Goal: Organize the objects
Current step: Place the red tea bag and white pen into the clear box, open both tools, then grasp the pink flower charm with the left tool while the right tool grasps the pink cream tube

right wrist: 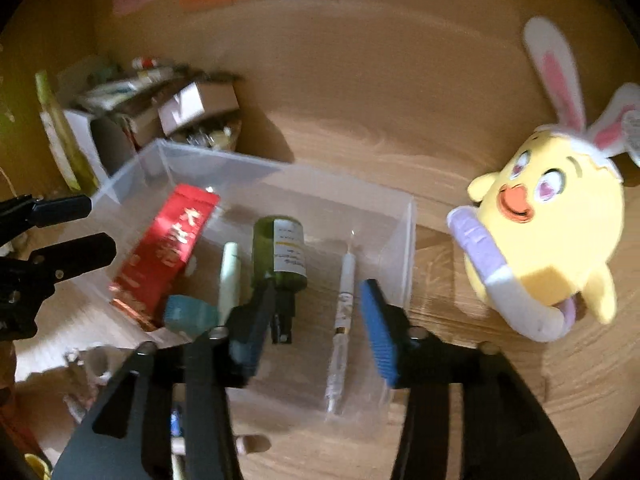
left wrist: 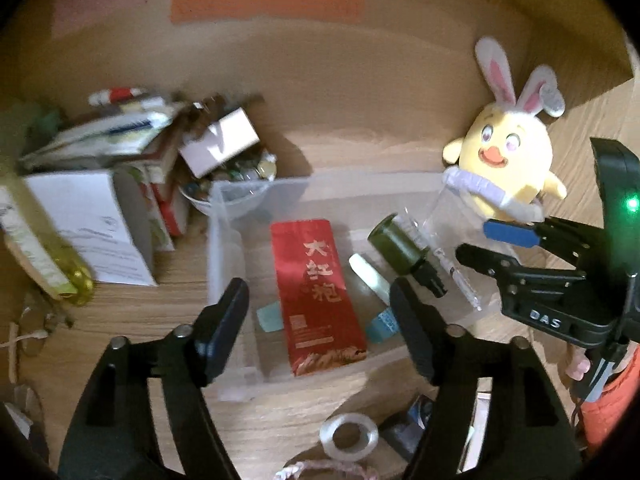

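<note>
Clear plastic makes up the largest piece here, the storage bin (right wrist: 400, 208), which sits on the wood-grain table (left wrist: 160, 320) and serves as landmark for everything else. Outside the bin's right wall leans a yellow plush chick with rabbit ears (right wrist: 560, 232). Beyond its far left corner stands a blurred heap of boxes and packets (left wrist: 120, 152).

Inside the bin, from its left side to its right, lie a red tea packet (left wrist: 316, 292), a pale tube (right wrist: 229, 280), a teal tape roll (right wrist: 188, 312) at the near wall, a green bottle (right wrist: 280, 252) and a syringe-like applicator in a clear sleeve (right wrist: 344, 312).

The left gripper (left wrist: 320, 320) hangs over the bin's near left part with its jaws spread and nothing between them. The right gripper (right wrist: 316, 320) hovers over the near right part, also spread; the applicator lies in the gap below, touched by neither pad, so it looks released.

To finish this placement well, I would lift the right gripper straight up, clear of the near wall, so the sleeve and the bottle beside it stay put.

In front of the bin a clear tape ring (left wrist: 350, 436) waits. Other small items there are cut off by the gripper bodies and too dark to name. The heap's labels cannot be read.
</note>
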